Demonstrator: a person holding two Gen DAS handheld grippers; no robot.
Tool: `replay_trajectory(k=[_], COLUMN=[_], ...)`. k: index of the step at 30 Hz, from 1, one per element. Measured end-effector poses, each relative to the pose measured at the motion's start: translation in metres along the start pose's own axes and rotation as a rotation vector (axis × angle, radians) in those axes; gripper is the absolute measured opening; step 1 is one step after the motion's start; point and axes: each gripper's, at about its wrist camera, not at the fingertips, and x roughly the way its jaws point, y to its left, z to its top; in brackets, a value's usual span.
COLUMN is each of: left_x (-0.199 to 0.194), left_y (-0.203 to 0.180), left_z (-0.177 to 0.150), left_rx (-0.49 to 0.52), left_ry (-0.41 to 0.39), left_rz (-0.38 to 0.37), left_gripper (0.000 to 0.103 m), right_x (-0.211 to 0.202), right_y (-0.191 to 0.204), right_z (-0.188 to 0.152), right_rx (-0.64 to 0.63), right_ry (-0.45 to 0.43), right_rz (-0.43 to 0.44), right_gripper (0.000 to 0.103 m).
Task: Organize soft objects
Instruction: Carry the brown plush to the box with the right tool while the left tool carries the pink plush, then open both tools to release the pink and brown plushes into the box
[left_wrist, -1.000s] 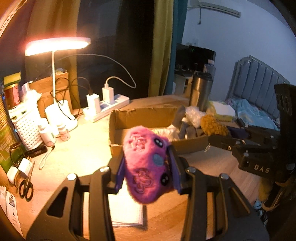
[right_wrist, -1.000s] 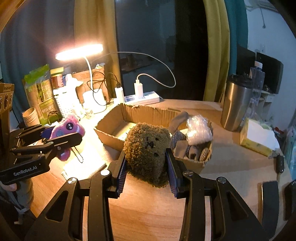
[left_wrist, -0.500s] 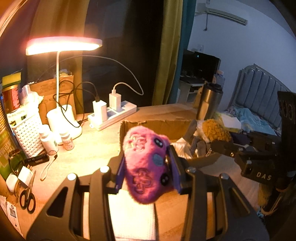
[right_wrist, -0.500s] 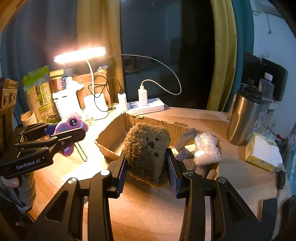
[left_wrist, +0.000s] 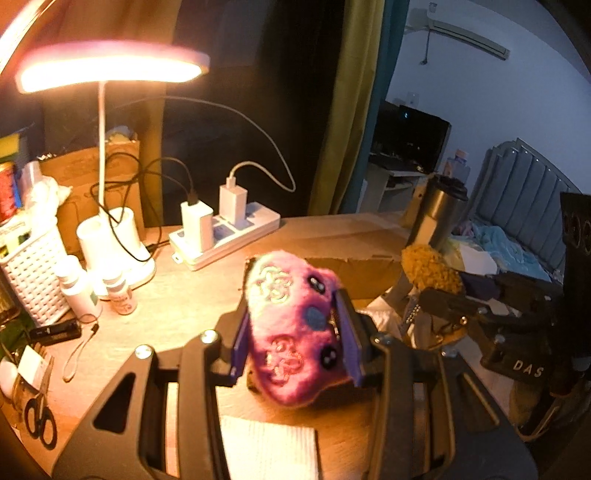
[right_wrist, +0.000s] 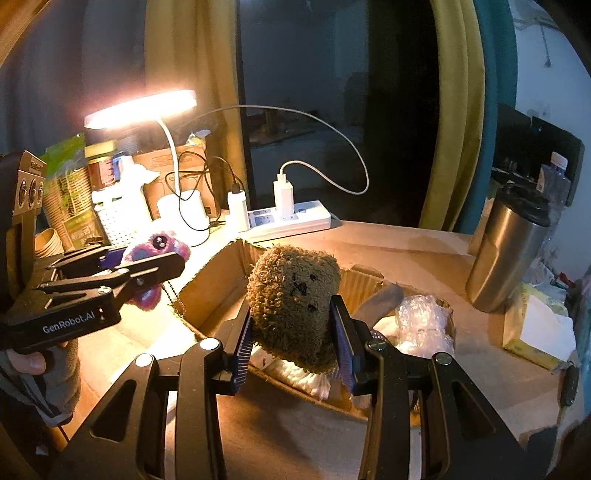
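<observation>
My left gripper (left_wrist: 295, 343) is shut on a fuzzy pink-purple plush toy (left_wrist: 291, 325), held above the desk just in front of the cardboard box (left_wrist: 354, 269). My right gripper (right_wrist: 295, 343) is shut on a brown shaggy plush (right_wrist: 295, 295), held over the near edge of the open cardboard box (right_wrist: 218, 273). In the right wrist view the left gripper (right_wrist: 162, 258) and its pink plush (right_wrist: 159, 245) show at the left. In the left wrist view the brown plush (left_wrist: 428, 269) and the right gripper (left_wrist: 454, 291) show at the right. A grey cloth item (right_wrist: 384, 295) and a bubble-wrap bundle (right_wrist: 421, 317) lie in the box.
A lit desk lamp (left_wrist: 107, 70), a white power strip with chargers (left_wrist: 225, 229), small bottles (left_wrist: 118, 291), a white basket (left_wrist: 29, 266) and scissors (left_wrist: 40, 421) crowd the left. A steel tumbler (right_wrist: 506, 251) and tissue pack (right_wrist: 535, 328) stand right. A white cloth (left_wrist: 266, 446) lies near.
Both grippers have moved forward toward the box, each still gripping its plush. The brown plush now hangs over the box's near edge; the box looms closer in both views.
</observation>
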Motion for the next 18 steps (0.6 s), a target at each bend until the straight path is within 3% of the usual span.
replay_trajectory(k=[9, 13, 18], left_x=[0.045, 0.066, 0.07], left_y=[0.003, 0.0, -0.003], left_z=[-0.006, -0.012, -0.014], left_rx=[-0.026, -0.015, -0.01], left_ry=[0.101, 0.162, 0.154], left_rz=[-0.019, -0.029, -0.039], left_gripper=[0.047, 0.066, 0.071], right_x=[0.03, 0.045, 0.058], right_y=[-0.011, -0.013, -0.019], right_z=[0.006, 0.009, 0.011], right_rx=[0.002, 0.004, 0.03], right_ry=[0.027, 0.039, 0.048], right_rz=[0.028, 0.046, 0.07], right_gripper=[0.041, 0.041, 0.041])
